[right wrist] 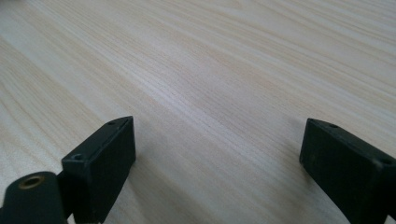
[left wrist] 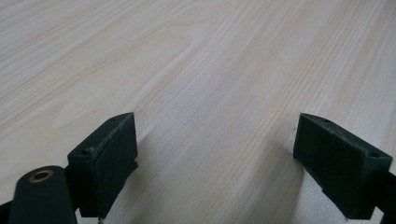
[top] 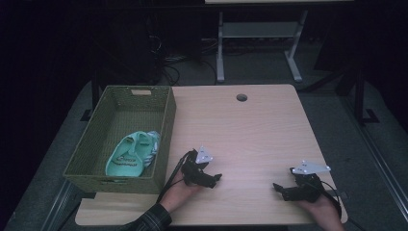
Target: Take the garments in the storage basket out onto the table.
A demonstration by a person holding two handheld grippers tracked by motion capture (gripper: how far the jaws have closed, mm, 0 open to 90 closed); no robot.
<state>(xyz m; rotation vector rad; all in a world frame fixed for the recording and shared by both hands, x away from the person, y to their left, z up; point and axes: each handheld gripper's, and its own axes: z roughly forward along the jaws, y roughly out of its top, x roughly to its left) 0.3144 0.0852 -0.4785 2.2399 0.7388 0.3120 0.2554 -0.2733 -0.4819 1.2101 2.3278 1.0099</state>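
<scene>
High view, looking down on a pale wooden table (top: 250, 130): the left gripper (top: 217, 178) and the right gripper (top: 278, 186) rest low near the bottom edge of the frame, well apart, each in a hand entering from below, jaws spread and holding nothing. At the left of the frame a green woven basket (top: 163, 125) stands along the table's left edge, partly overhanging it, and a mint-green piece of cloth (top: 129, 155) lies inside near the basket's right wall, likely dropped there as the goal of the work. From the basket across to the table's right edge the wood is bare but for the two grippers, leaving wide room to move; a round cable hole (top: 242, 97) sits near the far edge at upper centre. Left gripper view: two black jaws rise from the bottom corners, standing wide apart over bare wood grain, nothing between them, seemingly at rest. Right gripper view: the same picture, jaws parted over plain table, no object within reach, suggesting both tools are parked with the cloth already put away.
</scene>
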